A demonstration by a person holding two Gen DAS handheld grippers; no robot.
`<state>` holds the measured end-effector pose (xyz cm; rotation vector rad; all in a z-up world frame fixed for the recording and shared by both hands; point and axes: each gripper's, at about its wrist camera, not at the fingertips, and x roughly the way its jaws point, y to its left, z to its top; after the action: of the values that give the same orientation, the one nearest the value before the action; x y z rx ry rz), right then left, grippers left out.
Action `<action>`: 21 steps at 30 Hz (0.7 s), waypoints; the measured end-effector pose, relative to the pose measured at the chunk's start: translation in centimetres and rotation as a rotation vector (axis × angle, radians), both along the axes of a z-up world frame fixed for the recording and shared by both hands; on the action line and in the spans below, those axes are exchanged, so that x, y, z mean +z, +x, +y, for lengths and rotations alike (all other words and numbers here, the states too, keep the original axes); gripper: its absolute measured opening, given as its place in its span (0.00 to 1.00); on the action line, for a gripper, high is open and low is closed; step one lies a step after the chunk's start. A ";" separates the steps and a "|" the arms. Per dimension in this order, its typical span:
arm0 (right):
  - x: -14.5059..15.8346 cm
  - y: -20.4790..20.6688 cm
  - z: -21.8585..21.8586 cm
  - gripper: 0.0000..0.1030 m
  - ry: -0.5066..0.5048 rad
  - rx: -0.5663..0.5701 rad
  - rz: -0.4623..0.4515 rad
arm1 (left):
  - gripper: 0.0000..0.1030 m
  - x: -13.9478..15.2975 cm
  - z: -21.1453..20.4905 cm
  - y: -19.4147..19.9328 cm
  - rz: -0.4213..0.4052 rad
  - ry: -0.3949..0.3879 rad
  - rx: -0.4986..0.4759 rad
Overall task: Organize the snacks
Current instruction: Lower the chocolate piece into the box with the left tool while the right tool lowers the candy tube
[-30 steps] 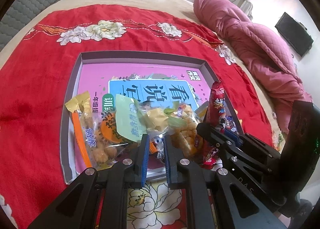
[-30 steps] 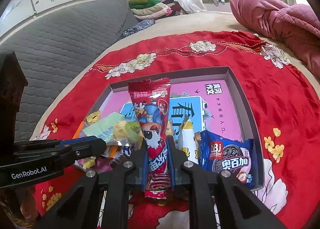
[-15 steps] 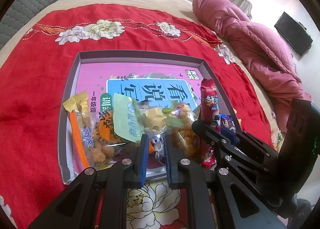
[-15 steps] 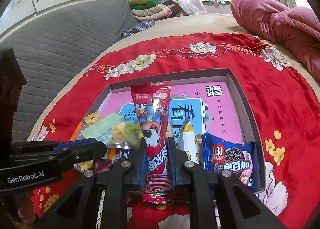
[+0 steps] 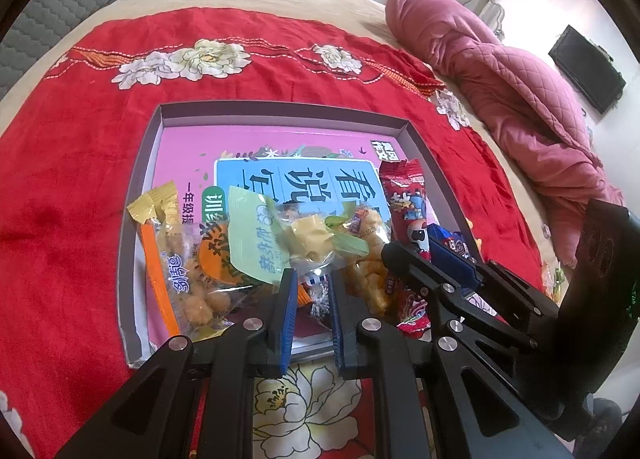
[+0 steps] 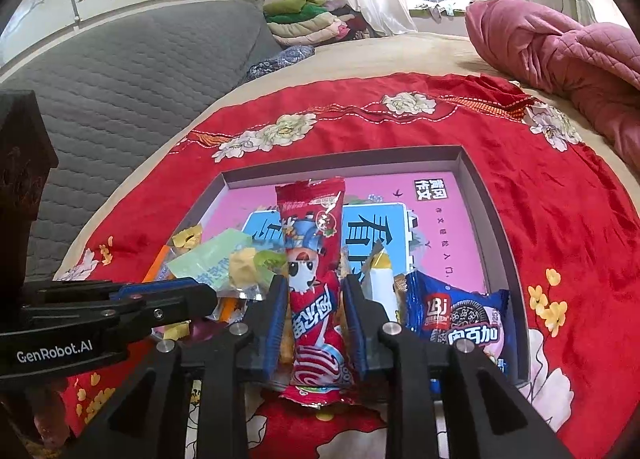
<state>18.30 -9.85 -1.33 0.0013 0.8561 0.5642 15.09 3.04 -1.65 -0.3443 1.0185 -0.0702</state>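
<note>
Ideally the right gripper [image 6: 314, 313], jaws pinching the red pack [image 6: 314, 283], lowers it flat into the tray [image 6: 486, 195] left of the blue pack [image 6: 456, 315], while the left gripper [image 5: 312, 291], jaws narrowly spread and gripping nothing, keeps off.

Both wrist views close, facing forward-down; share snack tray [image 5: 138, 195] [image 6: 486, 203].

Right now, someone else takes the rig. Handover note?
Right gripper: shut on the red snack stick, held above the near end of the box.
Left gripper: nearly closed around a small clear candy wrapper; grip unclear.
Done: green packet, peanut bag, blue cookie pack lie in the box.
Left: place the red stick, tidy the pile.
</note>
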 end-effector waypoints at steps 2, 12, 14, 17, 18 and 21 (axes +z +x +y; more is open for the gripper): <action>0.2 -0.1 -0.1 0.31 0.008 0.001 -0.006 | 0.15 0.1 0.0 0.0 -0.001 0.000 0.000; 0.5 -0.5 0.1 0.40 0.003 0.012 -0.027 | 0.15 0.2 0.1 0.0 -0.002 -0.001 0.000; 0.5 -0.5 0.0 0.40 0.003 0.007 -0.031 | 0.15 0.2 0.1 0.0 -0.002 -0.001 0.001; 0.7 -0.6 -0.1 0.40 0.004 0.001 -0.041 | 0.15 0.2 0.2 0.0 -0.003 0.000 0.002; 0.7 -0.6 -0.2 0.41 0.004 -0.001 -0.042 | 0.15 0.3 0.2 -0.1 -0.004 0.000 0.003; 0.8 -0.7 -0.3 0.51 0.000 -0.005 -0.047 | 0.15 0.4 0.3 -0.1 -0.007 0.003 0.004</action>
<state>17.59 -10.20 -0.53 -0.0096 0.8097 0.5580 14.94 3.30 -1.28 -0.3429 1.0107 -0.0661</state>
